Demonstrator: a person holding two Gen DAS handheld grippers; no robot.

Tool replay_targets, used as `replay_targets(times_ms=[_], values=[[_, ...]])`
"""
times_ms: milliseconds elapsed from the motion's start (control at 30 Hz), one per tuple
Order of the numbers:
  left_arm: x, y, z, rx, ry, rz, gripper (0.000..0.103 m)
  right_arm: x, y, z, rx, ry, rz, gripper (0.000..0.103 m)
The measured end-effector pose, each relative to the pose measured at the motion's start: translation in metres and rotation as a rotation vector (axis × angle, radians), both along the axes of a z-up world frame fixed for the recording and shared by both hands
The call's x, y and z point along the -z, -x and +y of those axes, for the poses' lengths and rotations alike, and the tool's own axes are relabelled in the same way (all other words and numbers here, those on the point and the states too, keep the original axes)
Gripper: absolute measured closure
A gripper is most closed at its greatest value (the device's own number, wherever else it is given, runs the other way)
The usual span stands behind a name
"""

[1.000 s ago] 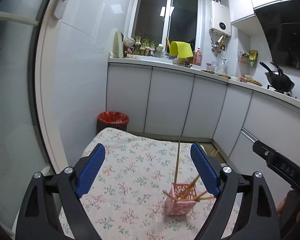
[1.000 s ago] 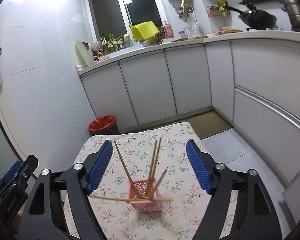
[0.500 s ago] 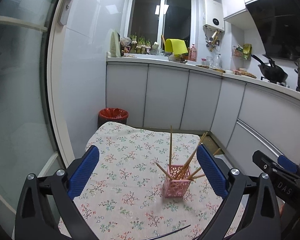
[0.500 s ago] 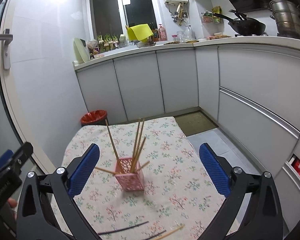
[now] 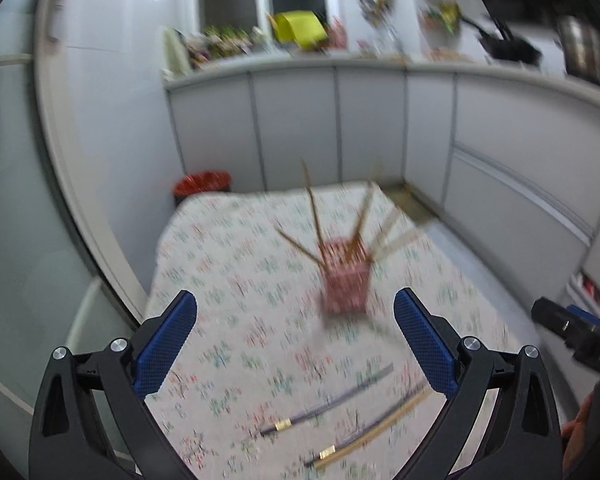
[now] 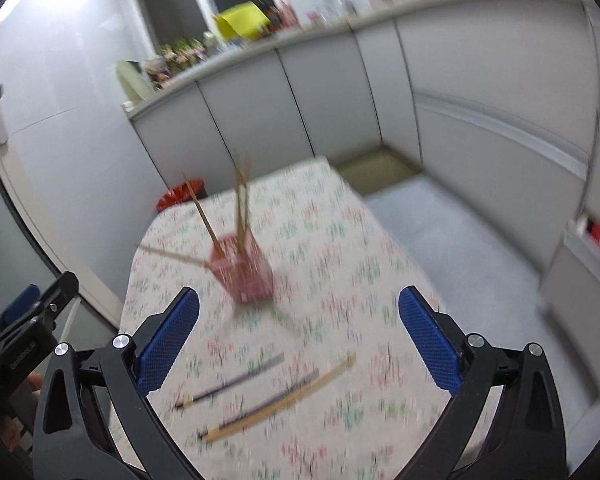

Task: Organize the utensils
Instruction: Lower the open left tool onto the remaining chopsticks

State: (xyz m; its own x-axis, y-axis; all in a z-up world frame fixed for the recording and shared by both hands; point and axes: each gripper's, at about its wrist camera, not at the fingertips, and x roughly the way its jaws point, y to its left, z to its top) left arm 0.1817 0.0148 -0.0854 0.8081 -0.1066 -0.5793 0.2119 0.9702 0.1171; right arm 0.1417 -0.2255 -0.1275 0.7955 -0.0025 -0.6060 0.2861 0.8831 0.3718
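Chopsticks [image 5: 328,404] lie loose low in the frame on the flowered table [image 5: 228,264]; more stand in the pink basket [image 5: 345,278] at the middle. Left gripper [image 5: 296,344] and right gripper [image 6: 298,340] both gape wide, holding nothing; blur hides maybe a third loose stick.

My left gripper [image 5: 296,344] and right gripper [image 6: 298,340] look like matt black plastic, their pads [image 5: 166,344] blue with a fine rough grid, their pivots shiny metal. The tablecloth [image 5: 236,280] is soft matt floral fabric. The holder [image 5: 345,280] is pink latticed plastic; its chopsticks [image 5: 312,208] are pale wood. The loose chopsticks [image 6: 276,400] — dark and tan — carry bright metallic bands. The cabinets [image 5: 296,128] are smooth, faintly glossy.
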Motion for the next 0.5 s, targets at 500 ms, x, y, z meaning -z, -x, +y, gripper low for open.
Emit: replay_targets(times_ms=[500], values=[[0.118,-0.056,-0.103,0.426,-0.167,0.609,0.019,0.07,0.034,-0.09,0.224,-0.333,0.049,0.007]])
